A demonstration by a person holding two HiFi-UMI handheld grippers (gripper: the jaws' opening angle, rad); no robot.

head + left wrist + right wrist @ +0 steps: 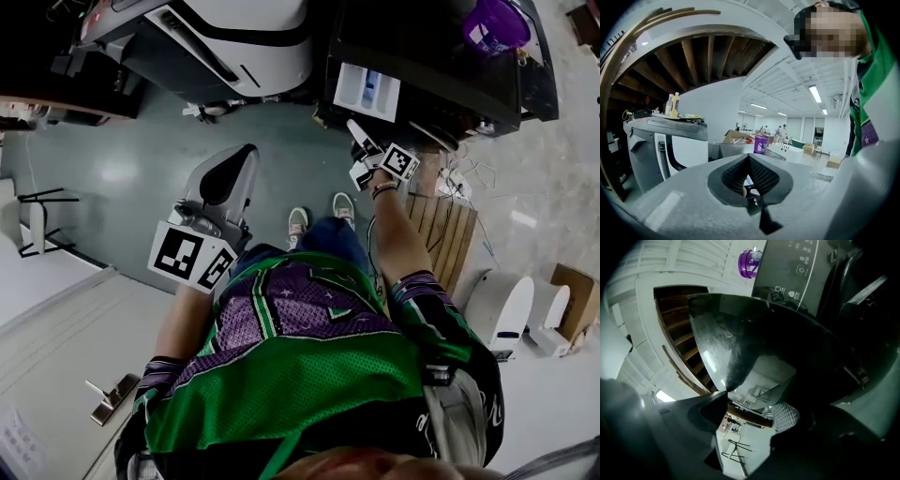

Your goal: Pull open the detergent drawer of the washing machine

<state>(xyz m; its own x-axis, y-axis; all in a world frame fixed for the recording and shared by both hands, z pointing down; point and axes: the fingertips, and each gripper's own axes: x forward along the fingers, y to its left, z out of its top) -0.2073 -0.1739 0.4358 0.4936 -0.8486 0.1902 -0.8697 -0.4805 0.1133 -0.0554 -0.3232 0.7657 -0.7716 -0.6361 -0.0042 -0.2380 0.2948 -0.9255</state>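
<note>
The black washing machine point(427, 66) stands at the top right of the head view. Its detergent drawer point(366, 91) is pulled out, and the white compartments show from above. My right gripper point(359, 134) reaches up to the drawer's front edge. In the right gripper view, my right gripper point(750, 411) is open, with floor showing between the jaws. The drawer's dark glossy front point(740, 343) looms just above them, and the control panel point(797, 268) is behind. My left gripper point(230, 173) hangs over the floor well left of the machine, shut and holding nothing, with its pads point(759, 176) pressed together.
A white and grey appliance point(234, 47) stands left of the washer. A purple cup point(494, 23) sits on the washer's top. A wooden pallet point(445, 230), loose cables point(469, 173), white tubs point(511, 305) and a cardboard box point(574, 295) lie to the right. The person's shoes point(298, 222) face the machine.
</note>
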